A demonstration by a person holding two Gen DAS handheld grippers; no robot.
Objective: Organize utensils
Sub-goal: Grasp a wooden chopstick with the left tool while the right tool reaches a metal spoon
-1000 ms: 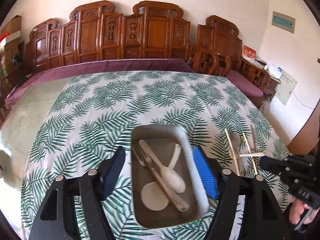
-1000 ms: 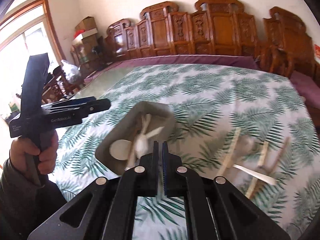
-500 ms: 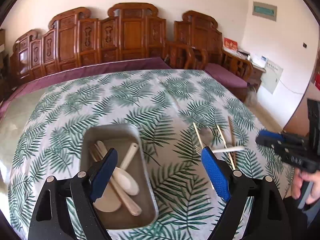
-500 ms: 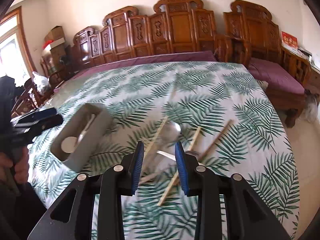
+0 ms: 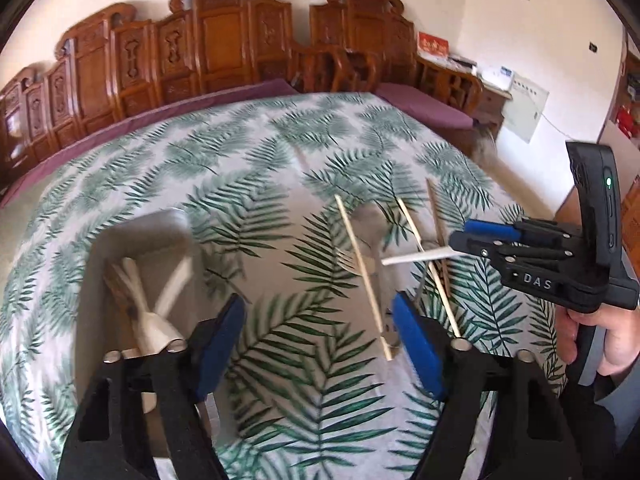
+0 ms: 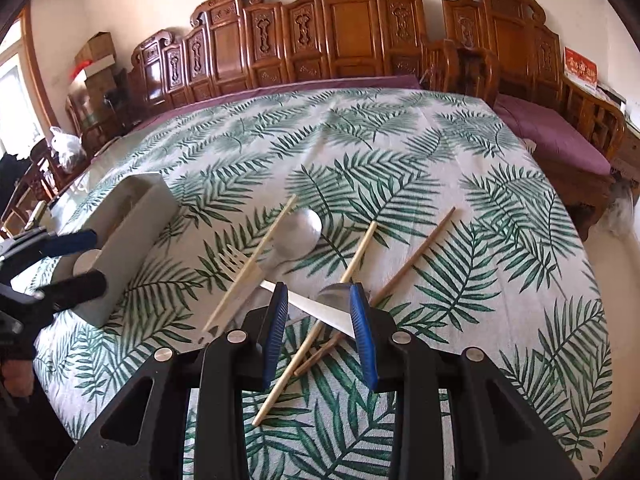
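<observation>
Jaws apart, right gripper (image 5: 476, 236) marked "DAS"

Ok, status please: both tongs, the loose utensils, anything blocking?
Right tongs open, straddling white spoon handle. Left tongs open, empty. Chopsticks cross that handle, may snag.

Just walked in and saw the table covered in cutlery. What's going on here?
A person is sorting utensils into a grey tray with two handheld grippers. The right gripper, jaws open, straddles a white utensil handle in the loose pile of chopsticks. The left gripper hangs open between tray and pile, holding nothing.
</observation>
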